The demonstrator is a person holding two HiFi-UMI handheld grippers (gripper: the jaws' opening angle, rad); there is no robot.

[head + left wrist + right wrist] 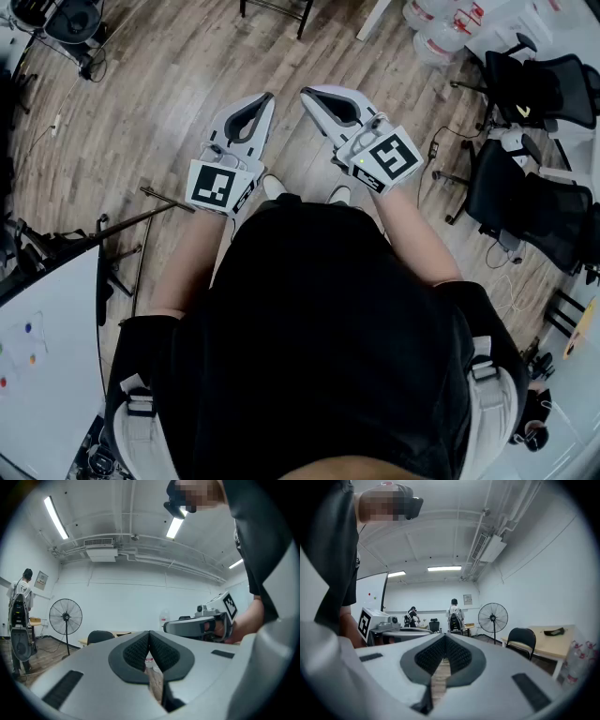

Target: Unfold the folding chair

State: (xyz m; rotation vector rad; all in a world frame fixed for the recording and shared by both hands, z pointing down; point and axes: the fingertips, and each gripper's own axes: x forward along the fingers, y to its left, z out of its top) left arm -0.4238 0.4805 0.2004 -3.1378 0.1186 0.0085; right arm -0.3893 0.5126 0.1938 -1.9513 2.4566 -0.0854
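I stand on a wooden floor and hold both grippers level in front of me, side by side. In the head view the left gripper (265,97) and the right gripper (307,94) point away from my body, tips close together. Both are shut with nothing between the pads. The left gripper view shows its own jaws (149,634) pressed together, and the right gripper (167,627) beside them. In the right gripper view its jaws (445,637) also meet, with the left gripper (401,632) at the left. No folding chair can be told for certain; black frame legs (277,9) show at the top edge.
Black office chairs (530,202) and water bottles (441,33) crowd the right side. A black stand (122,230) lies on the floor at left, by a white table (47,347). A standing fan (492,617), a black chair (521,641) at a table and two people (454,616) are farther off.
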